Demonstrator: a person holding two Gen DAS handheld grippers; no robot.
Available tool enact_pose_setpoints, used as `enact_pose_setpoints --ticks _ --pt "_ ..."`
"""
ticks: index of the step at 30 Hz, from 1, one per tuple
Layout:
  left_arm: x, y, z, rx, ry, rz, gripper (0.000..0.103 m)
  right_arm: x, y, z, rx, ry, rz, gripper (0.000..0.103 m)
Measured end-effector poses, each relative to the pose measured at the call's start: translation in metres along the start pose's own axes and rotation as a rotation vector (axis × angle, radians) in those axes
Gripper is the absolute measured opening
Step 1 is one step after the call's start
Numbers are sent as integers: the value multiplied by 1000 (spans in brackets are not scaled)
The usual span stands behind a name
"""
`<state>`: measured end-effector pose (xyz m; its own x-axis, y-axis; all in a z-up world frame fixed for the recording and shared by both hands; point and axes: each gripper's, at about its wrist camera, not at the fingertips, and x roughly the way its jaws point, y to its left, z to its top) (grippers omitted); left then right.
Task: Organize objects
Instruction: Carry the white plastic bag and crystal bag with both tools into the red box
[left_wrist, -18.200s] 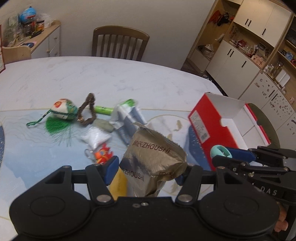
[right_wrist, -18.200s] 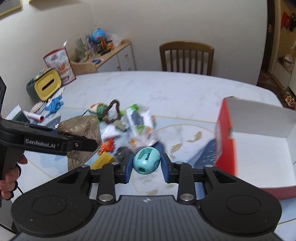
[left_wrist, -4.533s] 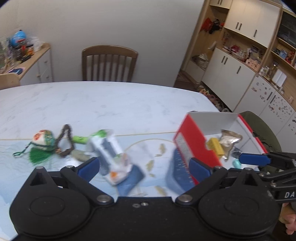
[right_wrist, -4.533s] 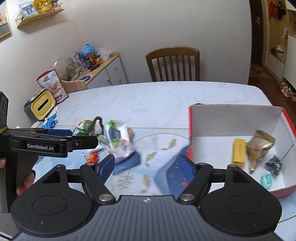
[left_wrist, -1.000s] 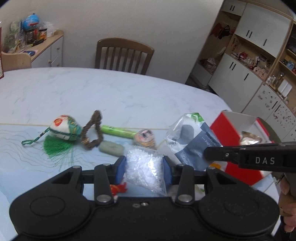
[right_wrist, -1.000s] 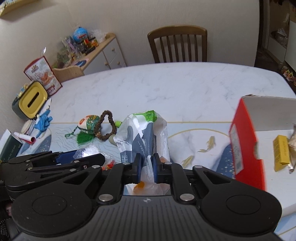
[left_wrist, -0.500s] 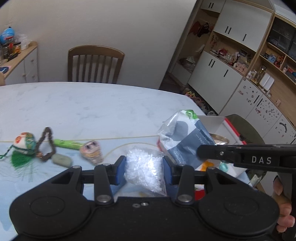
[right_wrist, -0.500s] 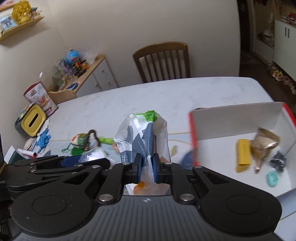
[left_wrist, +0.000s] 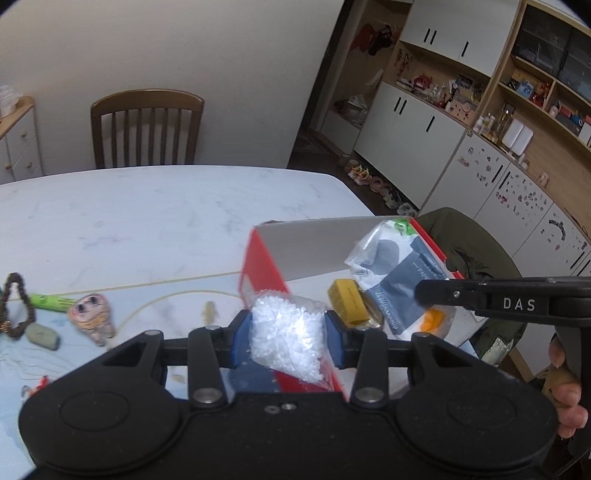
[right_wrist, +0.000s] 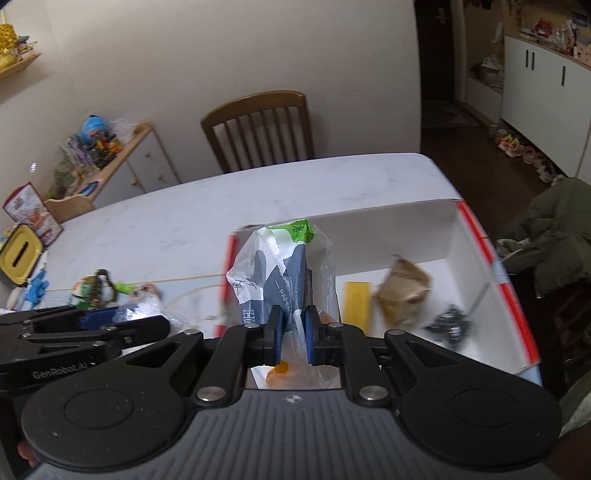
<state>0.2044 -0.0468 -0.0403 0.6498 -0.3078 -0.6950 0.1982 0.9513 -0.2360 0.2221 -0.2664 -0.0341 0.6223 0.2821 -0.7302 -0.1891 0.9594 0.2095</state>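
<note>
A red box with white inner walls (left_wrist: 317, 245) (right_wrist: 406, 229) sits at the table's right end. My left gripper (left_wrist: 288, 338) is shut on a clear bag of white pellets (left_wrist: 286, 338), held above the box's near left corner. Over the box's left half, my right gripper (right_wrist: 291, 334) is shut on a clear plastic bag with grey and green packs (right_wrist: 282, 273) (left_wrist: 395, 273). Inside the box lie a yellow pack (right_wrist: 355, 304) (left_wrist: 347, 301), a gold foil pouch (right_wrist: 402, 290) and a small black item (right_wrist: 448, 325).
Left on the table are a green tube (left_wrist: 50, 301), a small doll-faced item (left_wrist: 92, 317), a brown bead loop (left_wrist: 14, 306), a grey pebble-like piece (left_wrist: 42, 334) and a painted ball with a green tassel (right_wrist: 86, 290). A wooden chair (left_wrist: 146, 129) stands behind; a jacket-draped chair (right_wrist: 550, 236) is right.
Both grippers have carried their bags rightward, from over the loose items to above the red box. Each stays shut on its bag.
</note>
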Motion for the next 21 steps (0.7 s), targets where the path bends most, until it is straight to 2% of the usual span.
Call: enact_pose_setpoints --ticks 12,19,21 --pt "57 -51 17 24 53 19 41 16 -60 -1 -70 41 -39 12" --pt "97 -70 25 37 96 94 41 29 -79 -8 -153 82 -40 12" --pt "107 -74 26 46 104 123 41 32 -80 -10 -198 99 -14 12"
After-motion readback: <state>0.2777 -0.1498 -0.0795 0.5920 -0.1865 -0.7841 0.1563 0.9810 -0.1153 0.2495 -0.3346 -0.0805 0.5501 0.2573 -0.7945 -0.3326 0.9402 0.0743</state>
